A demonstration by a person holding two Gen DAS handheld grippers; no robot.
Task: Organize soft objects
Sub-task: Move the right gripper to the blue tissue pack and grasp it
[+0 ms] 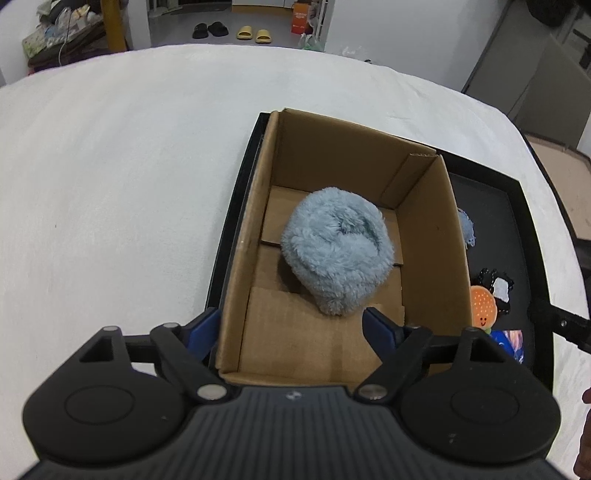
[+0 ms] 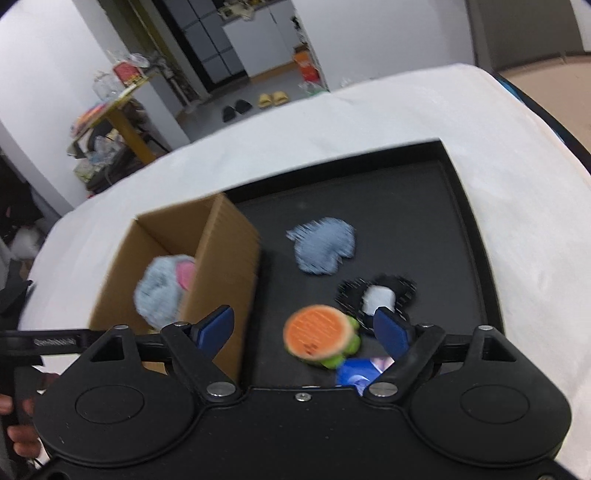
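Soft toys split between two places: fluffy light-blue plush point(image 1: 334, 254) alone on the floor of the cardboard box point(image 1: 243, 236), near its middle, pink patch showing on it in the right wrist view point(image 2: 162, 291). Box open-topped, standing in the left part of the black tray point(image 2: 461, 206), tray resting on the white cloth-covered table point(image 1: 110, 184).

Left gripper point(image 1: 291, 326) above the near end of the box, jaws spread wide, nothing between the blue fingertips point(image 1: 376, 326); left tip outside the box wall, right tip inside, just short of the plush and not pressing it.

Right of the box, on the bare tray floor: flat blue-grey plush point(image 2: 323, 251) farthest back, black-and-white plush point(image 2: 376, 295) nearer and to the right, orange round plush with green underside point(image 2: 317, 336) nearest, and a blue printed item point(image 2: 356, 373) at the tray's near edge, possibly a pouch, too blurred to name. Orange plush also seen past the box wall in the left wrist view point(image 1: 482, 304), smiling face on it.

Right gripper point(image 2: 306, 328) over the near tray, jaws parted wide and empty, orange plush lying between and below the blue fingertips point(image 2: 391, 330), contact unclear through the motion blur.

Slippers point(image 1: 253, 34) on the floor beyond the table.
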